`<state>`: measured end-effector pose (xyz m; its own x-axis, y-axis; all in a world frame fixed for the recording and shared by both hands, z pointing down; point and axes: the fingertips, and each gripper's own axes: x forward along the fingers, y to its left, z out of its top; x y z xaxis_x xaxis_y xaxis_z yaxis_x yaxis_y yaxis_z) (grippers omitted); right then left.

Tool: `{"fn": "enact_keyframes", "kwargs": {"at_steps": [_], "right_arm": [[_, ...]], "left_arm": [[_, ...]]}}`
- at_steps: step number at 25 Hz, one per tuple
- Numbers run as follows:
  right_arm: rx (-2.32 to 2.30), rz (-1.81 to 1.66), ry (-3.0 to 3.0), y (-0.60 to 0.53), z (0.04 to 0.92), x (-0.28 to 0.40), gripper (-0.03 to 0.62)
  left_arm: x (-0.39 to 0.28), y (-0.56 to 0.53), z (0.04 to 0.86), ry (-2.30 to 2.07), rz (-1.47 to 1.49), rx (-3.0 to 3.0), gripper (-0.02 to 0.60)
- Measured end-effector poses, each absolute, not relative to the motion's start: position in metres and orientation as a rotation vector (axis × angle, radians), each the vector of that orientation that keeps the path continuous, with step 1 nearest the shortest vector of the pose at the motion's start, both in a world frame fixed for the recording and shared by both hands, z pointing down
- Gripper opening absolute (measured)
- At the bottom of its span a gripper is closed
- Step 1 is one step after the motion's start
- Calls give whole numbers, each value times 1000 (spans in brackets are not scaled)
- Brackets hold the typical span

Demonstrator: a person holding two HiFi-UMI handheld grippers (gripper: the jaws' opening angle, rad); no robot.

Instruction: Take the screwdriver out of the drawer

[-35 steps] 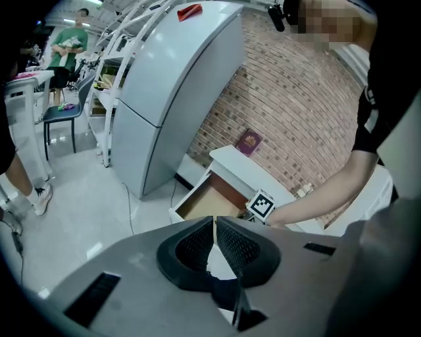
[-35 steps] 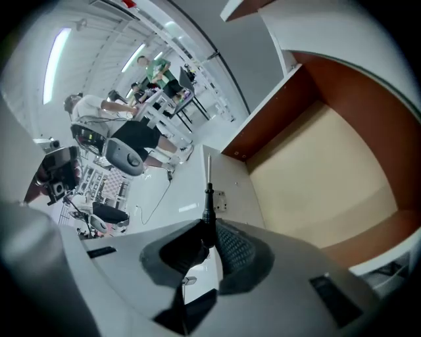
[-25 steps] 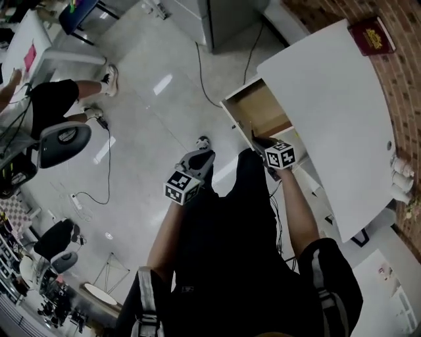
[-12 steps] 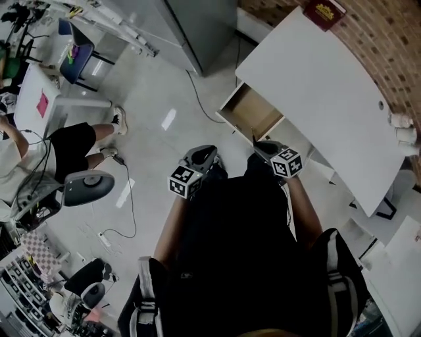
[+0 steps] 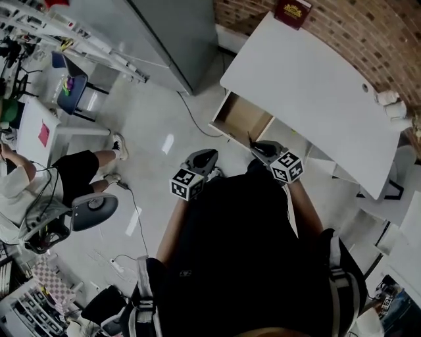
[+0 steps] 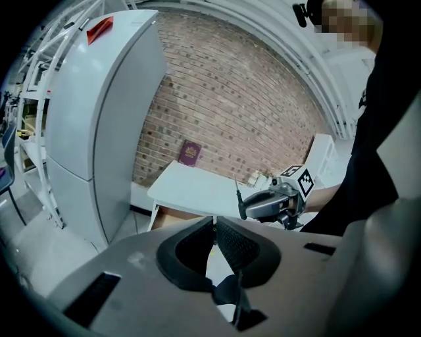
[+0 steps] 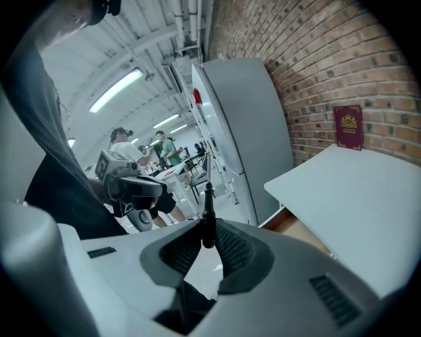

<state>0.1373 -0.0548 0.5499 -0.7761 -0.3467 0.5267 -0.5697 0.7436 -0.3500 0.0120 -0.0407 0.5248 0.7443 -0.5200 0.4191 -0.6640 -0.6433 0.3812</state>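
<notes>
Now my right gripper (image 7: 209, 238) pinches the screwdriver (image 7: 208, 212) upright, just outside the open drawer (image 5: 242, 118); my left gripper (image 6: 214, 228) hangs alongside, jaws together, empty.

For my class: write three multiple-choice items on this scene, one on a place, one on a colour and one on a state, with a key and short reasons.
1. Where is the screwdriver?
A on the floor
B between the right gripper's fingers
C on a chair

2. What colour is the book on the table?
A dark red
B green
C yellow

3. How is the drawer?
A shut
B pulled open
C lifted out

Key:
1 B, the right gripper view shows the fingers closed on it.
2 A, its cover shows dark red against the white top.
3 B, its wooden inside shows beyond the table edge.
</notes>
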Motion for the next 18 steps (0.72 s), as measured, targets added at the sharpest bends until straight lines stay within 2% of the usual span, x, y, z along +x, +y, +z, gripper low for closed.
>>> {"fn": "enact_keyframes", "kwargs": {"at_steps": [10, 18], "right_arm": [[830, 645, -2476, -29, 516, 134, 121], [899, 642, -2480, -40, 550, 135, 121]], "left_arm": [[8, -23, 493, -770, 364, 2505, 26], [3, -38, 525, -734, 411, 2535, 26]]}}
